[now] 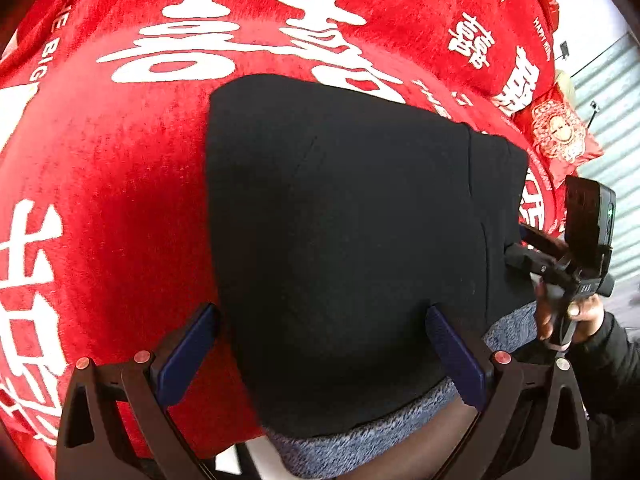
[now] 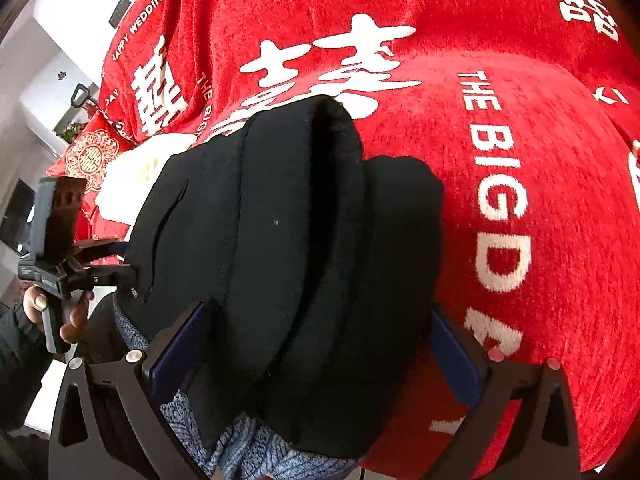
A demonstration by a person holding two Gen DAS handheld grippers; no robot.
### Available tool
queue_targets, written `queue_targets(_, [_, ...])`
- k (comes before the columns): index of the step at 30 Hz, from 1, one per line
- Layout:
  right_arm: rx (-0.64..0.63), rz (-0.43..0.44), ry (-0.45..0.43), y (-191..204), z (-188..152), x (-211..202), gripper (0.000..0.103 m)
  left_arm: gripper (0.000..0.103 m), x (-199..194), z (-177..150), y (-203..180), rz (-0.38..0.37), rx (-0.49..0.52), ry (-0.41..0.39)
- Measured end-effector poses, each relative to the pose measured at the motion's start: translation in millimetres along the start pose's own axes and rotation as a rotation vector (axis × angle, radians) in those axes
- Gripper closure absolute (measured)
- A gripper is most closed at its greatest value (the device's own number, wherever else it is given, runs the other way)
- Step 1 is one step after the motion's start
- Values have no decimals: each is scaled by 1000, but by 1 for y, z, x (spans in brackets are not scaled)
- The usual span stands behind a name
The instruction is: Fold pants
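The black pants (image 1: 340,240) lie folded into a thick stack on the red blanket (image 1: 120,200), with a grey-blue fleece lining (image 1: 360,436) showing at the near edge. My left gripper (image 1: 320,352) is open, its blue pads (image 1: 188,352) either side of the stack's near left part. In the right wrist view the pants (image 2: 300,240) show rolled folded layers. My right gripper (image 2: 316,356) is open around the stack's near right end. Each gripper shows in the other's view: the right one (image 1: 560,264) and the left one (image 2: 72,264), both at the pants' edge.
The red blanket with white characters and lettering (image 2: 500,200) covers the whole surface. A red patterned cushion (image 1: 560,136) lies at one end. A white wall and room furniture (image 2: 48,80) stand beyond the blanket's edge.
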State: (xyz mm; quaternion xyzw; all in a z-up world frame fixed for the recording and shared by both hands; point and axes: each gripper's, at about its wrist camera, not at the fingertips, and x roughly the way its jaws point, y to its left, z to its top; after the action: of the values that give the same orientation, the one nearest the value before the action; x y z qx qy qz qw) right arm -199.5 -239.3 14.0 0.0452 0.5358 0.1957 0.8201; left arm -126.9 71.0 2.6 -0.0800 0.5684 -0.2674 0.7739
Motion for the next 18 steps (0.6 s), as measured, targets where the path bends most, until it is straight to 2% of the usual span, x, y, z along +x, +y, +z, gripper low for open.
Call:
queue_targets(3, [-11,-8,-5,4,-1,1,0,0,6,4,-9,25,-14,-6])
queue_targets(6, [-19,-8,-9,4,-2,1,0,0,12,10,-23,125,-42,24])
queue_targets(8, [-20,-11,-9,4,-2,2,0,0,13,12,-28,160,-51,28])
queue_targets(12, [-19,-25,-17,8,-4,3,0,0,13,7,-22,129,-52,-3])
queue_targets(18, [-2,-23,2,8,-2,5,0,1,17,12,-19,99,-43,15])
